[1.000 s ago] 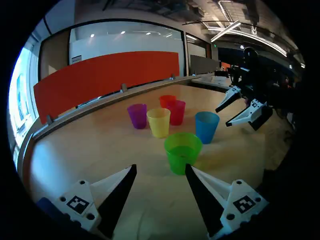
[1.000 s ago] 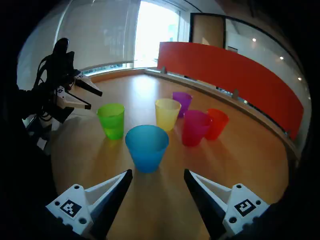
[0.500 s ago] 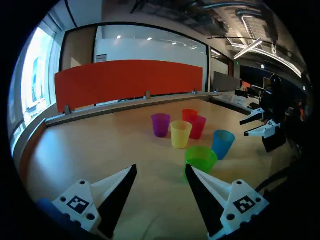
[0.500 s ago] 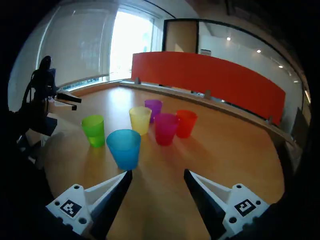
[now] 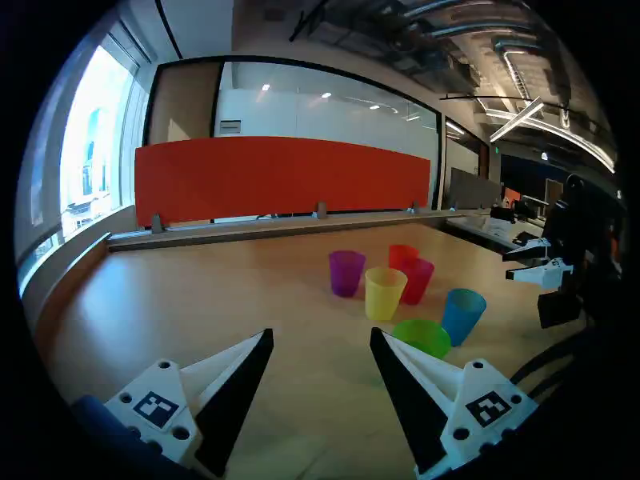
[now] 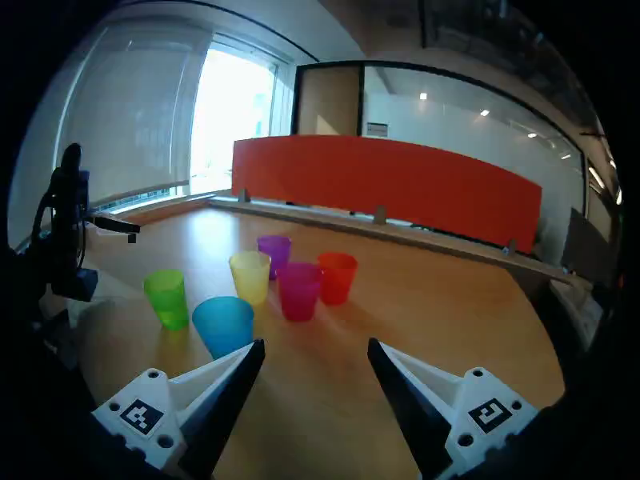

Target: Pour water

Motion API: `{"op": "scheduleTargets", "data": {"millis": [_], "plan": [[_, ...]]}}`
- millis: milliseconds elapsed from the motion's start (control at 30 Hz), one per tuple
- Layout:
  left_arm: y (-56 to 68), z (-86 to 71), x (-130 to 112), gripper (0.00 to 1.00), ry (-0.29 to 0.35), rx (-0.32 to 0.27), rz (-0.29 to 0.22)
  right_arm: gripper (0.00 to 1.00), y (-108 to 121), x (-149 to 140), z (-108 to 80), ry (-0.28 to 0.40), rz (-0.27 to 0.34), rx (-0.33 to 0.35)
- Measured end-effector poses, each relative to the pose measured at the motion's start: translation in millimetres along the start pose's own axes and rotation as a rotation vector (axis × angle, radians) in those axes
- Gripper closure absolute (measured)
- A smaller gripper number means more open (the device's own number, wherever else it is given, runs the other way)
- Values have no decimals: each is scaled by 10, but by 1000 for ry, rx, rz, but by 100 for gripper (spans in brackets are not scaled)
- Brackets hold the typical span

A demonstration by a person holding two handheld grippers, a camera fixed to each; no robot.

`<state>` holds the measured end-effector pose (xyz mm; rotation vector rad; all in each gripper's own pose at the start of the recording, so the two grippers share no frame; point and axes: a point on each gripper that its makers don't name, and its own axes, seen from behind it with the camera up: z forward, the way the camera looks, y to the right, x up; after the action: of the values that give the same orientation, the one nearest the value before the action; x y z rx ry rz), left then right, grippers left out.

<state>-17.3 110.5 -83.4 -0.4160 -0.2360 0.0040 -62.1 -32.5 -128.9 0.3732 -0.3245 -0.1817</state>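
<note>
Left gripper view: six plastic cups, none in hand

Nearest is the green cup [image 5: 422, 338], just past the left gripper [image 5: 320, 334], with the blue cup [image 5: 463, 314] beside it. The yellow cup [image 5: 384, 293], purple cup [image 5: 346, 273], magenta cup [image 5: 416, 280] and red cup [image 5: 402, 256] cluster behind, all upright on the wooden table [image 5: 200, 304]. Contents: cannot tell. Probably light, thin-walled, slick and easily squeezed, so grip gently at mid-wall. Both grippers spread wide, empty. The right gripper [image 5: 530, 262] hovers well apart. Orange panel [image 5: 280, 176] behind.
</note>
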Motion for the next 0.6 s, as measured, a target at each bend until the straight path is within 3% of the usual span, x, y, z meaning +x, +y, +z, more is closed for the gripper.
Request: {"op": "scheduleTargets", "data": {"millis": [367,600], "plan": [[-154,71,263,10,99,93,-4,0,311,345,132,135,35,-122],[-338,118,411,10,167,174,-58,0,527,556,199,233,55,-215]]}}
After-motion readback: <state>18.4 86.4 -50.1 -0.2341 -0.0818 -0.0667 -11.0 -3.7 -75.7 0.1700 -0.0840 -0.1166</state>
